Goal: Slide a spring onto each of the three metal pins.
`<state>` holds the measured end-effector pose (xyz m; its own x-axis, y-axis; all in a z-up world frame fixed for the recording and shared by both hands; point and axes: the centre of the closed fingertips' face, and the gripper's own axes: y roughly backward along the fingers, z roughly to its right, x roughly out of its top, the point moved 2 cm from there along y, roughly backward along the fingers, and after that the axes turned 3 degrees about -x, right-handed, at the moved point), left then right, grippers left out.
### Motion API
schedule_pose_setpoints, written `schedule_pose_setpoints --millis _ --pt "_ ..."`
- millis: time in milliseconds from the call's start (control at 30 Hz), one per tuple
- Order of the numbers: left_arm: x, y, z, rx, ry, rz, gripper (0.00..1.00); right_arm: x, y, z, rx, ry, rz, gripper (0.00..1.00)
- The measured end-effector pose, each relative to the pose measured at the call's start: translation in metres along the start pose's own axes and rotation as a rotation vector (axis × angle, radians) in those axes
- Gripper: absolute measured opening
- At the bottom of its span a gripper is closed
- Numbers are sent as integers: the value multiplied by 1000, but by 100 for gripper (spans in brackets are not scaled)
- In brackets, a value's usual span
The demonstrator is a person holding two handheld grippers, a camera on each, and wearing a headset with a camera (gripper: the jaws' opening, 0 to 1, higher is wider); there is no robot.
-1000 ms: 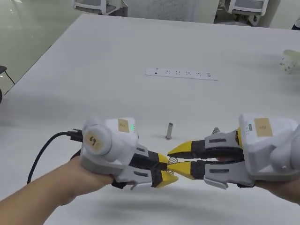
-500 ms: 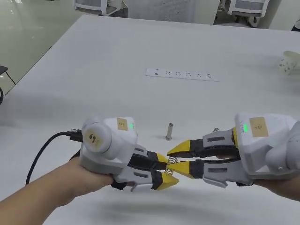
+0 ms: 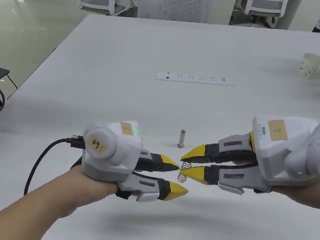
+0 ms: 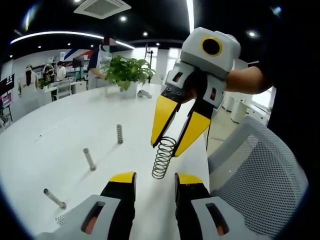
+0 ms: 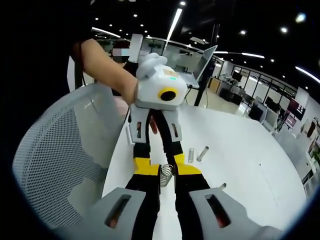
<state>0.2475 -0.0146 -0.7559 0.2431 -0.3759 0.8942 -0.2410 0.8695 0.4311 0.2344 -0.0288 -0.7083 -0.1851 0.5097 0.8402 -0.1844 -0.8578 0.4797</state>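
A small coil spring (image 3: 185,166) hangs in the air above the white table (image 3: 150,60), with my right gripper (image 3: 184,167) shut on one end. My left gripper (image 3: 179,178) faces it tip to tip, jaws open around the spring's other end without pinching it. In the left gripper view the spring (image 4: 162,160) dangles from the right gripper (image 4: 165,149) just above my own open left gripper (image 4: 156,179). Behind stand a bare pin (image 4: 89,159) and a pin with a spring on it (image 4: 120,134). A third pin (image 4: 54,198) lies flat next to a loose spring (image 4: 62,218). The right gripper (image 5: 166,170) view shows the spring (image 5: 167,175) clamped.
A white power strip (image 3: 192,78) lies across the middle of the table. A black cable (image 3: 45,160) trails from the left gripper. A crumpled white object (image 3: 310,65) sits at the far right edge. One upright pin (image 3: 181,139) stands just beyond the gripper tips.
The left gripper has opened and let go of the spring, which both grippers held before. The right gripper keeps hold of it.
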Motion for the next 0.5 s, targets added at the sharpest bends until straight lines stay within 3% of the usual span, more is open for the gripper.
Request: schedule_pose_setpoints --millis 500 --pt "-3 20 -16 87 31 19 44 -2 0 8 -31 -3 -4 7"
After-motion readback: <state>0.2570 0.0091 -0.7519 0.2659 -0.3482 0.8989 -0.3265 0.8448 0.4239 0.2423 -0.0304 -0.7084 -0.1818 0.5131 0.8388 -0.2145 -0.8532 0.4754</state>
